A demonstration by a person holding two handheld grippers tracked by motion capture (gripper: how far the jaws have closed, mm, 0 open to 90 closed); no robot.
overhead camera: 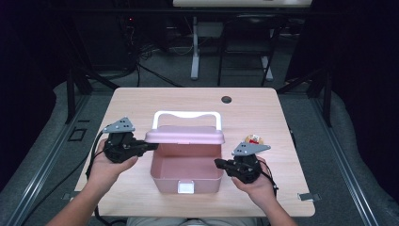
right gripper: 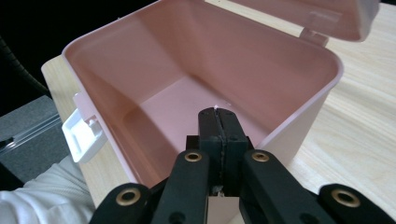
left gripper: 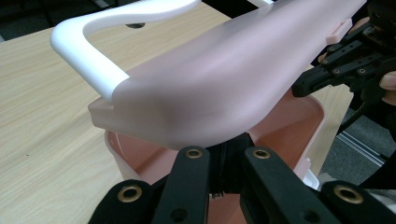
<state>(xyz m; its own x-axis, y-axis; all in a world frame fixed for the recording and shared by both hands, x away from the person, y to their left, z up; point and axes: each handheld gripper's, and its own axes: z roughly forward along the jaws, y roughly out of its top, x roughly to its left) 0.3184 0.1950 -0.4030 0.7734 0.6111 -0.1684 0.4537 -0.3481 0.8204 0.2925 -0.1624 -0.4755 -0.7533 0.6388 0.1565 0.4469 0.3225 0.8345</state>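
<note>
A pink plastic box [overhead camera: 162, 181] stands open in the middle of the table, its lid [overhead camera: 183, 136] raised and its white handle [overhead camera: 188, 114] behind. My left gripper [overhead camera: 153, 146] is shut, and its tips sit under the lid's left end [left gripper: 224, 79]; in the left gripper view its closed jaws reach up beneath the lid's edge, with the handle [left gripper: 88, 51] beyond. My right gripper [overhead camera: 217, 162] is shut at the box's right rim. In the right gripper view [right gripper: 218, 116] its tips hang over the empty inside of the box [right gripper: 187, 56].
A white latch [overhead camera: 186, 187] sits on the box's front wall, also seen as the latch [right gripper: 81, 135]. A small round red and yellow object [overhead camera: 254, 139] lies on the table behind my right gripper. A cable hole [overhead camera: 226, 99] is near the table's far edge.
</note>
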